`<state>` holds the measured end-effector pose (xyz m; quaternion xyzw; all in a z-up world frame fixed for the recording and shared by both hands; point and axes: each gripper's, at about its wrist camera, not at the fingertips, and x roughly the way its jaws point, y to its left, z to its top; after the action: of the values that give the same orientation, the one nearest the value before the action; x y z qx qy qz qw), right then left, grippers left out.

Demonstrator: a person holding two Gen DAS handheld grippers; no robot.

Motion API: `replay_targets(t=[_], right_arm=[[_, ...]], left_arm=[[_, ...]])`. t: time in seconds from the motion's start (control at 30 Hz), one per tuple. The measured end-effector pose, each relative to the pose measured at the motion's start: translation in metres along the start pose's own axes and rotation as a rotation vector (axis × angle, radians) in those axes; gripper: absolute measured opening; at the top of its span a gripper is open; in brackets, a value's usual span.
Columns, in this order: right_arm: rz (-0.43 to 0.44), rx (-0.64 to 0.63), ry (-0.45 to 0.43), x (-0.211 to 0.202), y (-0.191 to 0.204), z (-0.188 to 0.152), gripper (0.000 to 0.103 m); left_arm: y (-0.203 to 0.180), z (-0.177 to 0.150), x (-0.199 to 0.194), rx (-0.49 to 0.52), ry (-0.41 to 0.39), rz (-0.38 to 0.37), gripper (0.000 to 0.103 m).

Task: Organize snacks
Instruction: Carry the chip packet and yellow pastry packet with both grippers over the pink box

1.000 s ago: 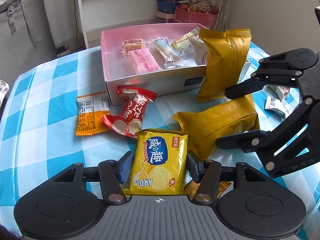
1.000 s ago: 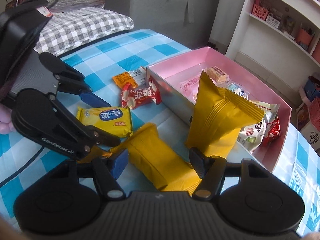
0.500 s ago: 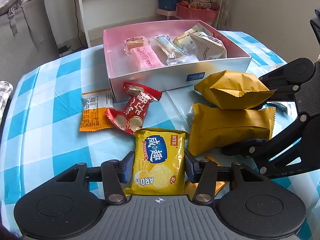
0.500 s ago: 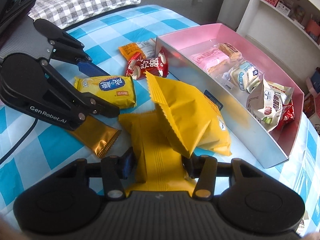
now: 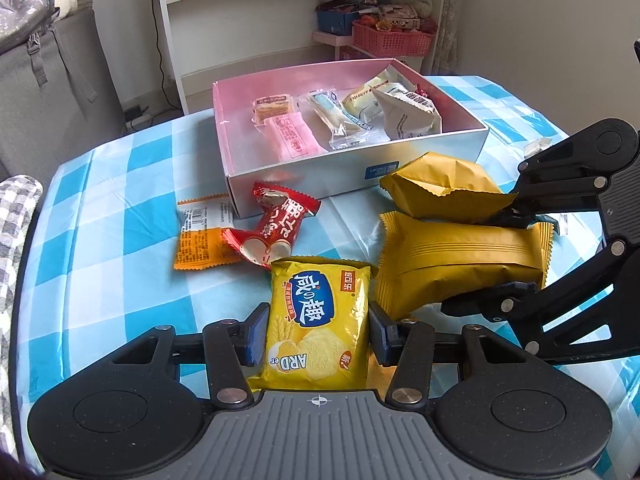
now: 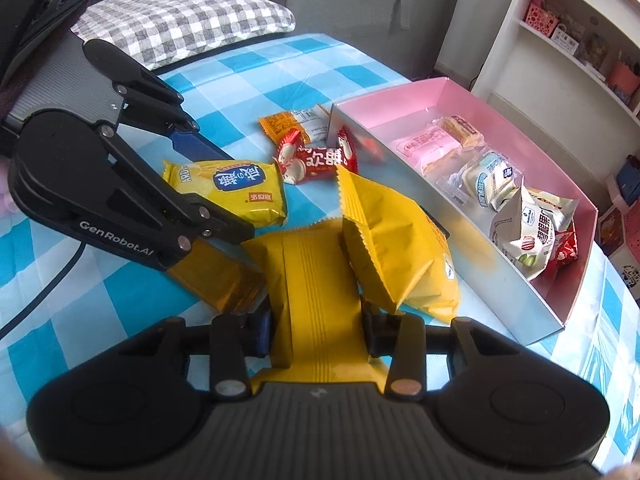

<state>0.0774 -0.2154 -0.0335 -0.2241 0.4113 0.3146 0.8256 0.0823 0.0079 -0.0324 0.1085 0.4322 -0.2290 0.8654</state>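
Left tool (image 5: 318, 334): matt black plastic links w/ bright metal rivets, blue rubbery-looking pads, ribbed grey body. Right tool (image 6: 316, 326): same matt black plastic, metal rivets, jaws closing on the ribbed mustard packet (image 6: 316, 280), matt foil-like film w/ pressed ridges. Yellow cracker pack (image 5: 318, 320): glossy printed film, smooth. Puffy mustard packet (image 5: 444, 190): matt film, creased, zigzag-cut seam. Red candy pack (image 5: 280, 228) and orange sachet (image 5: 200, 240): shiny film. Box (image 5: 304, 180): smooth card, pink inside, pale satin outside. Counter (image 5: 120, 240) cover: thin blue-white check sheet, slight sheen, wrinkled. Grey-check pillow (image 6: 188, 16): woven cloth.
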Motion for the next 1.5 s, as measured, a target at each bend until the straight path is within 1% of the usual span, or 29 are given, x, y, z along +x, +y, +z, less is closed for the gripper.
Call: replay_targets(t=[0.17,0.27,0.5,0.63,0.8,1.07,1.3,1.43,1.5], right_arm=[[0.015,-0.019,-0.039,-0.019,0.008,0.003,0.038],[0.009,-0.03,-0.056,-0.027,0.012,0.003,0.038],[0.004,-0.032,-0.105,-0.047,0.017,0.006,0.038],[-0.03,-0.059,-0.128,-0.057,0.019,0.009,0.038],[-0.072,-0.044,-0.143,-0.062,0.006,0.012,0.038],[-0.146,0.077,-0.139,-0.053,-0.045,0.018,0.038],[-0.192,0.167,-0.13,-0.03,-0.086,0.04,0.038],[-0.203,0.215,-0.126,-0.014,-0.106,0.055,0.038],[-0.21,0.229,-0.119,-0.007,-0.113,0.06,0.038]], left_arm=[[0.004,0.0,-0.013,-0.007,-0.016,-0.002,0.048],[0.003,0.001,-0.022,-0.003,-0.028,0.0,0.048],[0.003,0.011,-0.042,0.005,-0.08,0.003,0.048],[0.005,0.018,-0.047,-0.005,-0.106,0.01,0.048],[0.003,0.029,-0.047,-0.002,-0.126,0.022,0.048],[0.002,0.059,-0.024,0.036,-0.132,0.036,0.048],[0.005,0.088,0.011,0.048,-0.129,0.075,0.048],[0.006,0.104,0.034,0.055,-0.116,0.113,0.048],[0.009,0.111,0.043,0.045,-0.115,0.12,0.048]])
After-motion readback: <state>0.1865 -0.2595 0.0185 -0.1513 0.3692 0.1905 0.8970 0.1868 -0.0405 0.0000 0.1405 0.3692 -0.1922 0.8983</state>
